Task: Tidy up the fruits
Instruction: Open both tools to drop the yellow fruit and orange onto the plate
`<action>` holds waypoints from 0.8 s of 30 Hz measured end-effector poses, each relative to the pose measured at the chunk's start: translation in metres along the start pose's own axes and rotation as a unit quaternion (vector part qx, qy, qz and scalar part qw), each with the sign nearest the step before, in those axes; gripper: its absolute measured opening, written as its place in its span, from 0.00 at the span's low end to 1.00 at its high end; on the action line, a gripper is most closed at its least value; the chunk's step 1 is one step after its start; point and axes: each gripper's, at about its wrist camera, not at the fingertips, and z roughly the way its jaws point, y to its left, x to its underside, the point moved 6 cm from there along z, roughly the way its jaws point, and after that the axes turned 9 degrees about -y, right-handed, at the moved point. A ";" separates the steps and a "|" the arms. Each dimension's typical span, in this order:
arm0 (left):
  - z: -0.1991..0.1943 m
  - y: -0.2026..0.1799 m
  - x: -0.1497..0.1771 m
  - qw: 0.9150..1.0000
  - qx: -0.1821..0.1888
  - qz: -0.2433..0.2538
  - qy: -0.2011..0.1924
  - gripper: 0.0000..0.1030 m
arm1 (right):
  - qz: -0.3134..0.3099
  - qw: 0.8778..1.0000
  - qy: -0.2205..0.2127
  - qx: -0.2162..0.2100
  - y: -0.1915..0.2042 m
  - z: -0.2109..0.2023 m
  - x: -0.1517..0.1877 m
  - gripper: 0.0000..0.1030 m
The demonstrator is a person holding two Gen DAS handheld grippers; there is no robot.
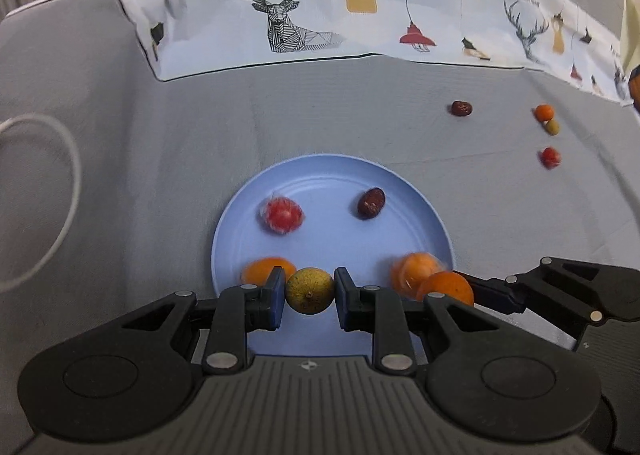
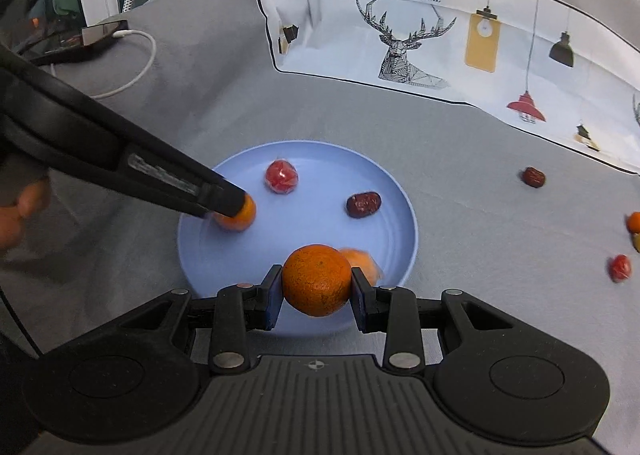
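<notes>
A blue plate (image 1: 320, 175) (image 2: 320, 159) lies on the grey cloth. In it are a red wrapped fruit (image 1: 281, 214) (image 2: 281, 176), a dark date (image 1: 371, 203) (image 2: 363, 204), an orange fruit (image 1: 262, 269) (image 2: 240, 217) and a wrapped orange fruit (image 1: 412, 269) (image 2: 366, 259). My left gripper (image 1: 310, 291) is shut on a yellow-green fruit (image 1: 310, 290) above the plate's near edge. My right gripper (image 2: 316, 287) is shut on an orange (image 2: 317, 279) (image 1: 448, 287) above the plate's near right edge.
On the cloth to the right lie a loose date (image 1: 462, 108) (image 2: 533, 177), a small orange (image 1: 545, 112), a green fruit (image 1: 553, 127) and a red wrapped fruit (image 1: 550, 157) (image 2: 620, 267). A printed cloth (image 1: 360, 7) lies behind. A white cable (image 2: 136, 71) and phone (image 2: 102, 33) lie left.
</notes>
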 end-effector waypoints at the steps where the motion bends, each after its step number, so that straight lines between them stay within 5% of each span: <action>1: 0.003 -0.001 -0.002 1.000 -0.002 0.006 -0.003 0.28 | -0.002 1.000 0.000 0.001 0.000 0.005 -0.001 0.35; 2: 0.006 -0.002 -0.005 1.000 -0.007 0.011 -0.006 0.35 | -0.003 1.000 -0.001 0.002 -0.001 0.009 -0.002 0.36; 3: 0.007 -0.002 -0.008 1.000 -0.010 0.015 -0.008 0.60 | -0.004 1.000 0.000 0.003 -0.002 0.013 -0.004 0.38; 5: 0.001 0.000 -0.015 1.000 -0.015 0.008 -0.024 0.97 | -0.002 1.000 0.006 0.001 -0.005 0.019 -0.012 0.60; 7: -0.015 0.003 -0.021 0.998 -0.021 0.002 -0.062 1.00 | -0.008 1.000 -0.008 0.004 -0.007 0.014 -0.022 0.84; 10: -0.037 0.005 -0.020 0.997 -0.020 0.010 -0.069 1.00 | -0.035 0.999 -0.027 0.012 -0.005 -0.006 -0.031 0.91; 18: -0.113 0.008 0.024 0.998 -0.045 -0.021 -0.047 1.00 | 0.032 0.999 -0.006 -0.008 0.006 -0.102 -0.004 0.97; 24: -0.166 -0.005 0.039 0.996 -0.038 -0.029 -0.071 1.00 | 0.025 0.997 -0.060 0.038 0.013 -0.164 0.001 0.99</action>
